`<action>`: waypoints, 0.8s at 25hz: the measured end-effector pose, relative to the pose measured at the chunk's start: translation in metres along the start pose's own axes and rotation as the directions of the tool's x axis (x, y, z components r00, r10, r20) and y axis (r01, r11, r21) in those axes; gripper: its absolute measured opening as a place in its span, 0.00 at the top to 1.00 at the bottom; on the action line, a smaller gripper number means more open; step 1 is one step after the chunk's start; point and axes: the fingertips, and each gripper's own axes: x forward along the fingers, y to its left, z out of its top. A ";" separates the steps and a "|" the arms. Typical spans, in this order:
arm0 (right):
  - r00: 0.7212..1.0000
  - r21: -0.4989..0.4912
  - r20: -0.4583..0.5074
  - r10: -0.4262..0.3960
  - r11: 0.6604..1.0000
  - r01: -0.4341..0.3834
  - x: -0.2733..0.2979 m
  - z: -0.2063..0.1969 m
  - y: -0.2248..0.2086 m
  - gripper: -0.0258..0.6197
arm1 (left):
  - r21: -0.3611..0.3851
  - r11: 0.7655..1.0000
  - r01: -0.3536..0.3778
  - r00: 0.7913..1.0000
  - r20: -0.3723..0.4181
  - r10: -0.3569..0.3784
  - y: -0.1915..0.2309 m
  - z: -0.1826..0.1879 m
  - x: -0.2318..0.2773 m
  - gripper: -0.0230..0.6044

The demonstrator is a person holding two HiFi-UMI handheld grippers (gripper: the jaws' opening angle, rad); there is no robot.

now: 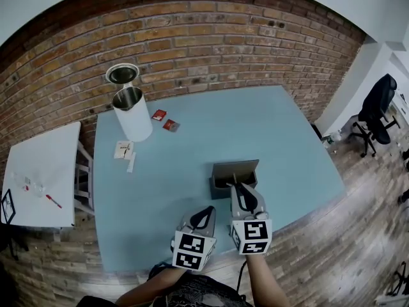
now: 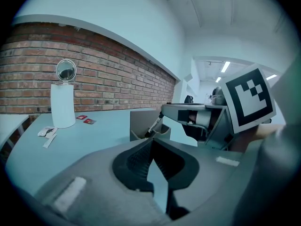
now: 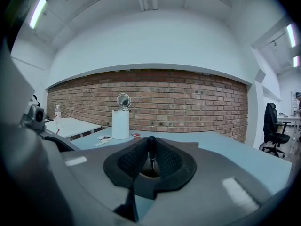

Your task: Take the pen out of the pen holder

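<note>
The left tool (image 1: 204,212), shut and empty, waits just beside the pen holder (image 1: 235,170) on the tabletop (image 1: 192,133), while the right tool (image 1: 242,188) pinches the pen (image 3: 151,148) by its top, a good spot on something so thin, light, stiff and likely slippery, with its low end seemingly at the pen holder's mouth.

Brick wall (image 1: 211,37) behind counter (image 1: 192,171): red-brown, pale mortar, white plaster above. Counter top pale blue. White side table (image 1: 45,165) at counter's left, narrow gap between; white frame (image 1: 83,178) in gap, chair or stool, cannot tell which. Floor (image 1: 364,190): grey-brown wood planks. White column (image 1: 358,75) at brick wall's right end. Black office chair (image 1: 377,107) past column, well apart from counter. Ceiling (image 3: 188,13) white; strip lights (image 3: 37,11) lit.
</note>
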 end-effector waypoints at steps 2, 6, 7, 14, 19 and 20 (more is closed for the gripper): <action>1.000 0.002 0.009 0.000 1.000 0.000 -0.007 0.003 -0.001 0.89 | 0.001 1.000 0.004 1.000 0.004 -0.004 -0.006 0.001 -0.001 0.96; 0.999 -0.003 0.032 -0.001 1.000 0.001 -0.021 0.009 -0.001 0.89 | 0.002 1.000 0.010 1.000 0.008 -0.010 -0.016 0.000 -0.005 0.96; 0.999 -0.006 0.038 -0.001 1.000 0.001 -0.025 0.011 -0.001 0.89 | 0.001 1.000 0.012 1.000 0.009 -0.012 -0.019 -0.001 -0.006 0.96; 0.998 -0.014 0.061 0.001 1.000 0.000 -0.057 0.013 0.002 0.89 | 0.007 1.000 0.021 0.999 0.025 -0.021 -0.038 -0.003 -0.014 0.96; 0.999 0.009 0.045 -0.003 1.000 0.002 -0.078 0.001 0.006 0.89 | 0.018 0.999 0.028 0.999 0.031 -0.028 -0.053 -0.005 -0.023 0.96; 0.999 0.011 0.042 -0.003 1.000 0.003 -0.082 -0.002 0.007 0.89 | 0.021 0.999 0.031 0.999 0.031 -0.031 -0.056 -0.006 -0.024 0.96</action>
